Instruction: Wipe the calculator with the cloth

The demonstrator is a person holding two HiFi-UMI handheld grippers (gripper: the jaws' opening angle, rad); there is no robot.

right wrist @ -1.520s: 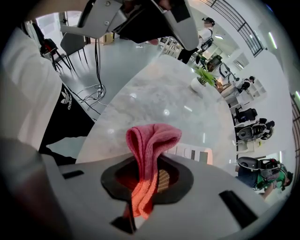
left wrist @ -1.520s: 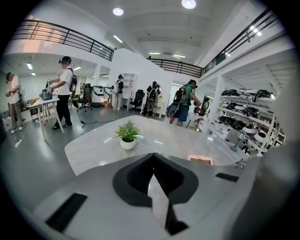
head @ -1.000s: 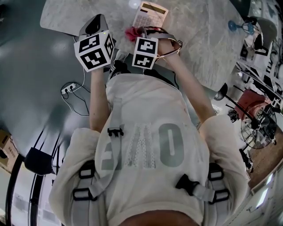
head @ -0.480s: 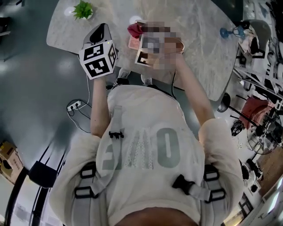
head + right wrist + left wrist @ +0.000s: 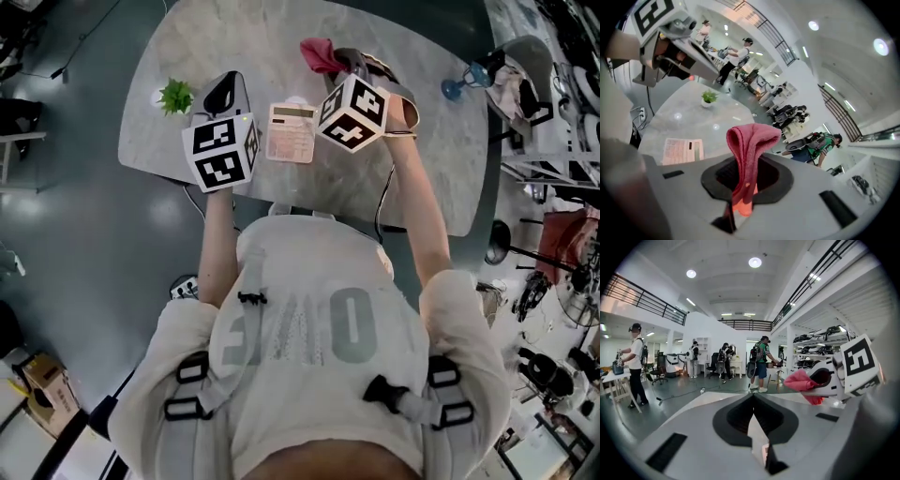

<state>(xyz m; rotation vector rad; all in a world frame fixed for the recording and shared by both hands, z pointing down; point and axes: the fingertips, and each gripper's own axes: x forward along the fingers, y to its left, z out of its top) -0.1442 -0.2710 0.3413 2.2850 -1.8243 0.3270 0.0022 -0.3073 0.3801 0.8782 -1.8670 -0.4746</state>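
Observation:
A pink calculator (image 5: 291,133) lies flat on the marble table (image 5: 422,150), also seen low at the left in the right gripper view (image 5: 682,151). My right gripper (image 5: 339,60) is shut on a red cloth (image 5: 322,54), held in the air beyond and right of the calculator. The cloth (image 5: 749,145) stands up folded from between the jaws. My left gripper (image 5: 223,92) hovers left of the calculator, its jaws (image 5: 753,401) shut with nothing between them. From the left gripper view, the cloth (image 5: 802,383) hangs off the right gripper.
A small potted plant (image 5: 175,96) stands at the table's left end, close to my left gripper. A blue object (image 5: 459,84) sits at the right edge. Chairs and equipment crowd the floor at the right. People stand far off in the hall (image 5: 636,362).
Both grippers have risen, the right one more. The cloth went up with the right gripper, away from the calculator's side. The head view now takes in the whole table.

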